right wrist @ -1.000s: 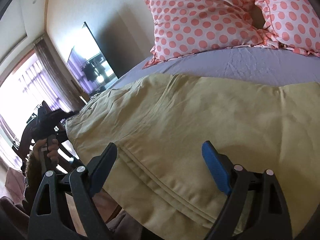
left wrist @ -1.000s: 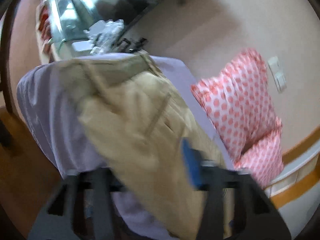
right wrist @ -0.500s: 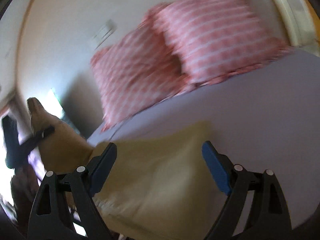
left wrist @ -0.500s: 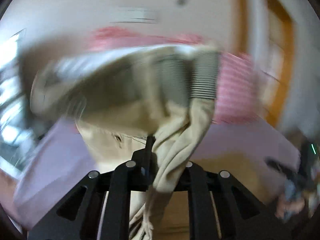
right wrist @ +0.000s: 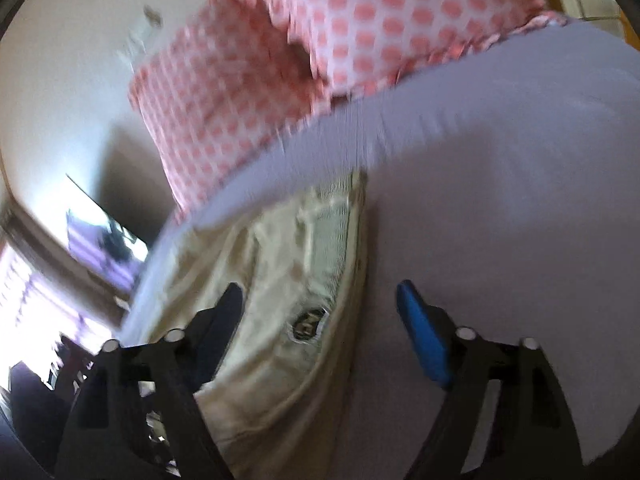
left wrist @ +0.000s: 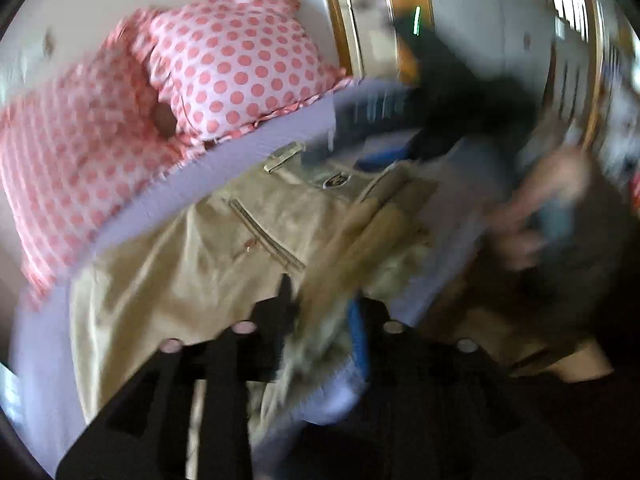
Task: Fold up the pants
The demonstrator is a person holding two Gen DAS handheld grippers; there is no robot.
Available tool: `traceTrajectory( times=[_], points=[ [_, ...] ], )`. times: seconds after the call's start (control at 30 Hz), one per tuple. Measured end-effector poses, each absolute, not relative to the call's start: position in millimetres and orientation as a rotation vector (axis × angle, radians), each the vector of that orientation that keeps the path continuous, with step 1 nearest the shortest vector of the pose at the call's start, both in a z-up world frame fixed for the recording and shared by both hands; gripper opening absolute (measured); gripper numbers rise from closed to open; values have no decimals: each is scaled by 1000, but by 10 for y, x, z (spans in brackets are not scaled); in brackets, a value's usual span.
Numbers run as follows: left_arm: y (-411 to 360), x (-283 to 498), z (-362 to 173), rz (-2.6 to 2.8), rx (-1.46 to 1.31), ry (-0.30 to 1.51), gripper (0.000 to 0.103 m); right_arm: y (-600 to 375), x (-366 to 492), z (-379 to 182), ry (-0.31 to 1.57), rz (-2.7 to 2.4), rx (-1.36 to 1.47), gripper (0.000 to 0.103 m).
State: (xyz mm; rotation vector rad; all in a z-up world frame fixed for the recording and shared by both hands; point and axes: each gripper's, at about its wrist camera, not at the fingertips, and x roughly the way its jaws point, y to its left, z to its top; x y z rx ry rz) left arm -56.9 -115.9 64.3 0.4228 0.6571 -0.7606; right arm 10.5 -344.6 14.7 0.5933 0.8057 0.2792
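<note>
The left gripper [left wrist: 320,312] pinches a bunched fold of the khaki pants [left wrist: 192,272], jaws nearly together on the cloth. The right gripper [right wrist: 320,320] hangs spread wide, grasping nothing, above the waistband [right wrist: 332,232]. The pants lie rumpled on the lavender bedsheet [right wrist: 500,200], zip pocket showing. Beyond, two polka-dot pillows [left wrist: 240,68] lean against the wall. Blur smears the person's hand [left wrist: 548,196].

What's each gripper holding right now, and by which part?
Left gripper: shut on a bunched fold of the khaki pants; which part is too blurred to tell. Right gripper: open over the waistband, holding nothing.
</note>
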Motion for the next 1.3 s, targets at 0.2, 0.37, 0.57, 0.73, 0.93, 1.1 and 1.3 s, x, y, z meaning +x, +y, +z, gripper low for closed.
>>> traceTrajectory(
  times=[0.2, 0.37, 0.57, 0.73, 0.93, 1.1, 1.3],
  points=[
    [98, -31, 892, -478, 62, 708, 61, -3295, 341, 84, 826, 372, 559, 63],
    [688, 633, 490, -333, -94, 933, 61, -3410, 495, -10, 822, 444, 658, 45],
    [588, 985, 309, -519, -236, 1027, 67, -3438, 602, -14, 873, 539, 696, 36],
    [629, 1435, 272, -565, -378, 1094, 12, -3404, 762, 38, 906, 608, 762, 14],
    [429, 1850, 799, -499, -235, 950, 6, -3400, 1276, 695, 767, 580, 673, 9],
    [194, 2512, 735, -313, -84, 922, 7, -3514, 1871, 593, 762, 406, 694, 9],
    [184, 2494, 535, -202, 39, 937, 19, -3526, 1926, 344, 900, 166, 582, 31]
  ],
)
